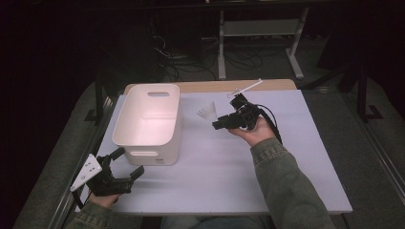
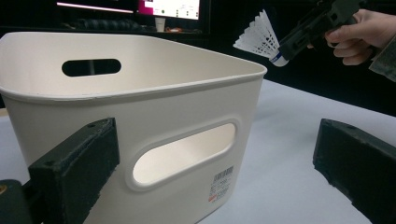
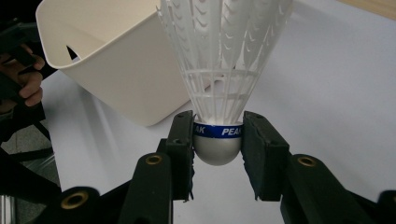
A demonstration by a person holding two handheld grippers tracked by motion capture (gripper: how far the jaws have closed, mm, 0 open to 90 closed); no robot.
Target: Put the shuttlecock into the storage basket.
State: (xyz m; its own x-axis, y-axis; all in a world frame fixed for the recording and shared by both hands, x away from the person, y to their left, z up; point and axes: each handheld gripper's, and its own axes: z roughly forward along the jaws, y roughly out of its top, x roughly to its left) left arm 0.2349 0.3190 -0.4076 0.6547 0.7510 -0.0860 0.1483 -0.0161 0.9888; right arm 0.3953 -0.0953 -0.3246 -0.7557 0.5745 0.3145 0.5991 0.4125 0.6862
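While the right gripper (image 1: pixel 216 126) clamps the shuttlecock (image 3: pixel 219 140) by its cork, feathers pointing toward the white bin (image 1: pixel 125 129), the bin lies just to its left; the left gripper (image 1: pixel 128 162), jaws apart and empty, waits at the bin's near end

Pale grey table (image 1: pixel 286 157) with wooden far edge, white handled bin (image 1: pixel 148 121) standing on its left part.

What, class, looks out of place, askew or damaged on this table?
Nothing stands out. The bin sits upright and unbroken on the table. The right tool grips the shuttlecock by its base, feathers intact, beside the bin. The left tool rests open near the bin's front wall.
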